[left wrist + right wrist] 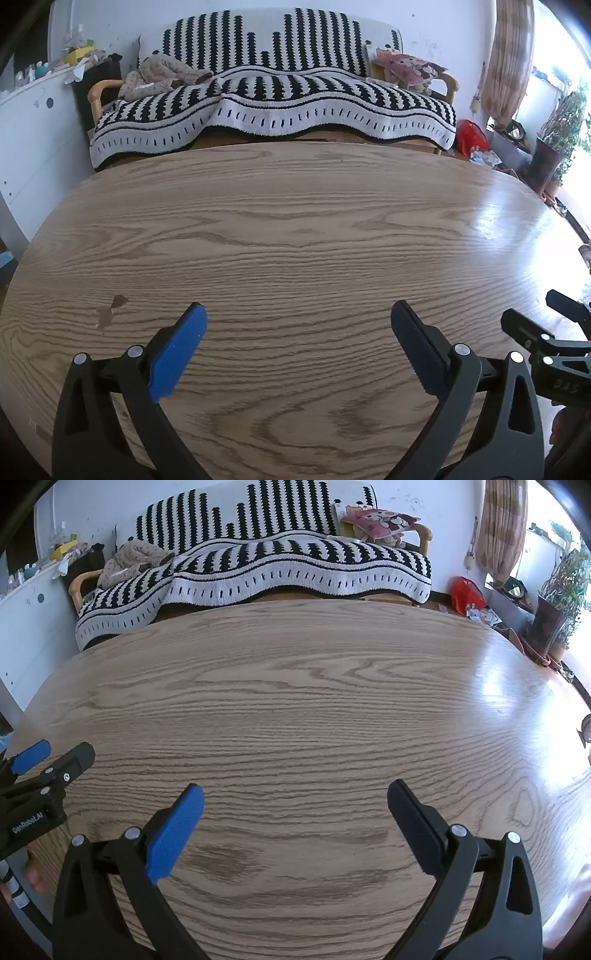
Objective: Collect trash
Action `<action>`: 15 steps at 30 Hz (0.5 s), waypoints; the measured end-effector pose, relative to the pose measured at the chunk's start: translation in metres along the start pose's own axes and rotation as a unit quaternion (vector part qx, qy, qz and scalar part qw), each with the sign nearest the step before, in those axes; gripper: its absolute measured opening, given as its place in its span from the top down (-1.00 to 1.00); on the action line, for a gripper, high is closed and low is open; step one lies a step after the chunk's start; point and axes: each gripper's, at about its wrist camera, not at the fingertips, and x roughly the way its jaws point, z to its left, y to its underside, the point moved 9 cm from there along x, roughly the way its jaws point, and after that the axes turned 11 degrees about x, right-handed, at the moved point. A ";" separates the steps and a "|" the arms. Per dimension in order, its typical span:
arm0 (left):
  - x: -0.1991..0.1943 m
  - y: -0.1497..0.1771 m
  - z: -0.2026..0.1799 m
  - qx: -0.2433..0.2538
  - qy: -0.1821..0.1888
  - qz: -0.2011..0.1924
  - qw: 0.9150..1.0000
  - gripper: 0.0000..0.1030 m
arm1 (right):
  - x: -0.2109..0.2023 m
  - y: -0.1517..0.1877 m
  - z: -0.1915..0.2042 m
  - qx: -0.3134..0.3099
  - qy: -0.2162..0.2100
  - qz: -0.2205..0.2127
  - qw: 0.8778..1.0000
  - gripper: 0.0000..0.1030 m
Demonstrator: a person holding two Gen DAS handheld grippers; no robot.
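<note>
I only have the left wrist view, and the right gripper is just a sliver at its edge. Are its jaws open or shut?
Observer: Open. The right wrist view shows the right gripper with its jaws spread wide and nothing between them.
Operator: Any trash further over to the right?
Observer: None that I can see. That part of the table shows only bare wood grain and window glare.
Operator: Does that view catch my side?
Observer: Yes. The left gripper shows side-on at its left edge, lettered GenRobot.AI.
</note>
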 end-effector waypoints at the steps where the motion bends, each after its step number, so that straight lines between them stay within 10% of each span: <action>1: -0.001 -0.001 0.000 0.000 0.001 -0.002 1.000 -0.88 | 0.000 0.001 0.000 -0.001 0.001 0.000 1.000 -0.87; 15: -0.004 0.000 -0.005 0.015 -0.001 -0.008 1.000 -0.88 | 0.001 0.000 -0.001 -0.001 0.001 -0.002 1.000 -0.87</action>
